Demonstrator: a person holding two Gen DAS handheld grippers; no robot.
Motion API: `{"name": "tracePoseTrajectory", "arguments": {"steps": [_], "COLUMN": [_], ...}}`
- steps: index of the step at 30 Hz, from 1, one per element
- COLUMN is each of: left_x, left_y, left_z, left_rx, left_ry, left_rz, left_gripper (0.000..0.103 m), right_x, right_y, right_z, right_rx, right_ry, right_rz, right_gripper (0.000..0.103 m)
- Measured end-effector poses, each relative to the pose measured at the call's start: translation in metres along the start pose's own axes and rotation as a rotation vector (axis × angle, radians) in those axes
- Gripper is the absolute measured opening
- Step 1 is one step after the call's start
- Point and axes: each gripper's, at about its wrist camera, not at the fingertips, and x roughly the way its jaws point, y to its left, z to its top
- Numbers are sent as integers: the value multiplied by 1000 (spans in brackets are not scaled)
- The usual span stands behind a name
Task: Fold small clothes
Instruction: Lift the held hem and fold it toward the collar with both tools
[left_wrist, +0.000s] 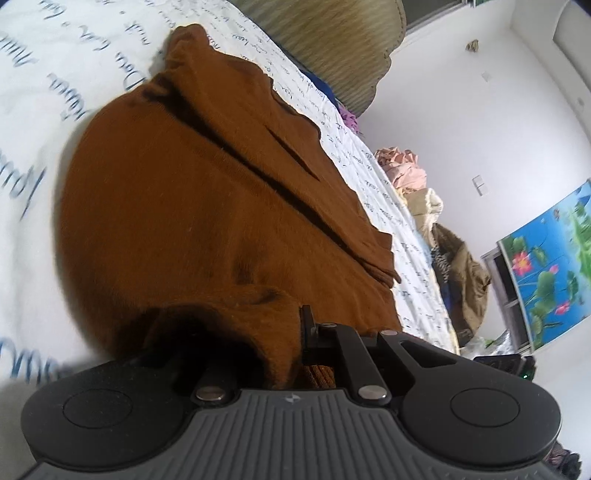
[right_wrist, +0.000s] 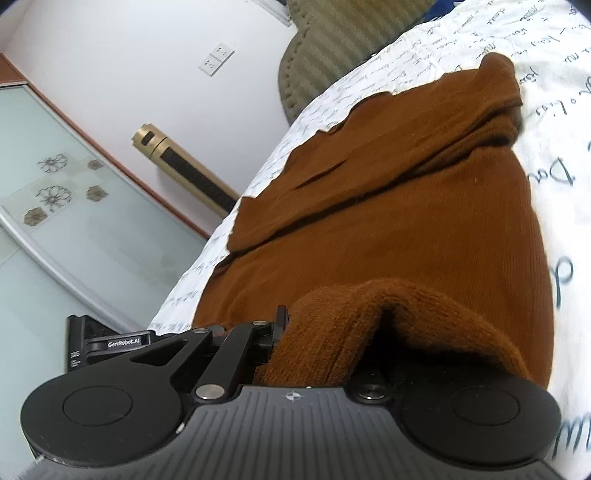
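A brown knitted garment (left_wrist: 207, 206) lies spread on a white bedsheet with blue handwriting print (left_wrist: 55, 92). My left gripper (left_wrist: 291, 347) is shut on the garment's near edge, and the cloth bunches over the left finger and hides it. In the right wrist view the same brown garment (right_wrist: 388, 206) stretches away across the sheet (right_wrist: 554, 110). My right gripper (right_wrist: 295, 343) is shut on its near edge, and a thick fold of knit covers the right finger. Both grippers hold the hem lifted slightly above the bed.
An olive padded headboard (left_wrist: 332, 44) stands at the far end of the bed. Piles of other clothes (left_wrist: 406, 170) lie along the bed's right side. A gold and black tower appliance (right_wrist: 184, 166) and a frosted sliding door (right_wrist: 55, 221) stand left of the bed.
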Motion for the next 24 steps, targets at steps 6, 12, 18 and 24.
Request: {"name": "tracePoseTrajectory", "arguments": {"steps": [6,12,18,24], "left_x": [11,21,28,34], "left_y": [-10,-16,-24,-28], "left_z": [14,23,31,39], "left_rx": [71,133,197,225], "left_ry": [-4,-10,-7,4], "left_rz": [87,160,213,228], "left_gripper": [7,7,7,7], "right_x": [12,22,27,33], "right_y": [-7,-14,-21,-22], "right_z": [13,19,20,26], "right_rx": [25,40,60,51], "right_ry": [-19,-16,-28,-34], "right_rz": [-31,-50,-58,-74], "right_gripper": [12,12,11,11]}}
